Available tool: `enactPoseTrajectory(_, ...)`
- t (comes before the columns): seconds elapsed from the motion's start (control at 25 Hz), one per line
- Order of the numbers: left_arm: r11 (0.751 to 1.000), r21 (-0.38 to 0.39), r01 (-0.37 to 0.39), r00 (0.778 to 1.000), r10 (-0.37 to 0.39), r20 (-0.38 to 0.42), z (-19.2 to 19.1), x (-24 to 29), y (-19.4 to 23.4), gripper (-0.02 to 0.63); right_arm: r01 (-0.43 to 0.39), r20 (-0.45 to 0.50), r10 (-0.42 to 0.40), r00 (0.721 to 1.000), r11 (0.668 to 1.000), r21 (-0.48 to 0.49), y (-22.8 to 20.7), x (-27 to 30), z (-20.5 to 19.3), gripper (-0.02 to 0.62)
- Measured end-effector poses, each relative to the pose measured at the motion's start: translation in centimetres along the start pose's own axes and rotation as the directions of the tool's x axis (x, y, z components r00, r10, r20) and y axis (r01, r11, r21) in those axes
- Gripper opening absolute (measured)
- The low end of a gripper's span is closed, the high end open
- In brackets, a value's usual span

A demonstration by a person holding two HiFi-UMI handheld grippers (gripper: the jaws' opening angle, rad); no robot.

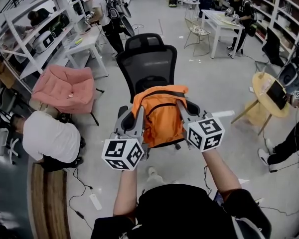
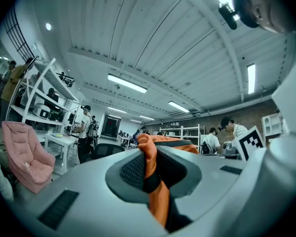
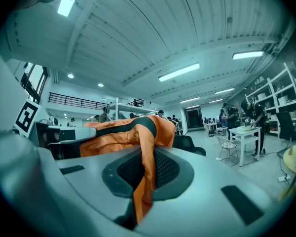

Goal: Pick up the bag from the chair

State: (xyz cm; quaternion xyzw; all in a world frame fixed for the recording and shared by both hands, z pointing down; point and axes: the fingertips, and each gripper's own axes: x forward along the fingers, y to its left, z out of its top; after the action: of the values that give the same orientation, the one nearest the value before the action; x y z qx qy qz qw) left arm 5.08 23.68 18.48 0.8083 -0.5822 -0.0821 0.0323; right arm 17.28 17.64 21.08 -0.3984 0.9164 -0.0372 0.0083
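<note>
A: Where is the bag?

B: The orange bag (image 1: 159,114) sits upright over the seat of the black office chair (image 1: 147,59), between the two grippers. I cannot tell whether its base touches the seat.

A: And the left gripper (image 1: 138,117)?

B: Its fingers are clamped on an orange fold with a black band, at the bag's left side.

A: The right gripper (image 1: 182,107)?

B: Fingers pinched narrow on an orange strip of fabric at the bag's right side. The bag's body bulges just beyond them.

A: Anything nearby?

B: A pink padded chair (image 1: 65,88) stands well apart, to the left.
</note>
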Motion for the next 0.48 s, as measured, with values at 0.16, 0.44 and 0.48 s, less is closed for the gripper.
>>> enactPoseTrajectory(0.16,1.000,0.004,0.002,1.000,-0.002,0.002,0.47,-0.46,-0.18,0.049,0.002,0.003,-0.002,1.000,1.000,-0.007,0.43,-0.35,0.34,0.009)
enactPoseTrajectory(0.44,1.000,0.009,0.000,1.000,0.000,0.007,0.60,-0.99,-0.55,0.049,-0.002,0.013,0.002,1.000,1.000,-0.009,0.64,-0.85,0.45,0.009)
enactPoseTrajectory(0.48,1.000,0.010,0.000,1.000,0.000,0.008,0.58,-0.98,-0.48,0.049,-0.003,0.013,0.003,1.000,1.000,-0.009,0.65,-0.78,0.38,0.009)
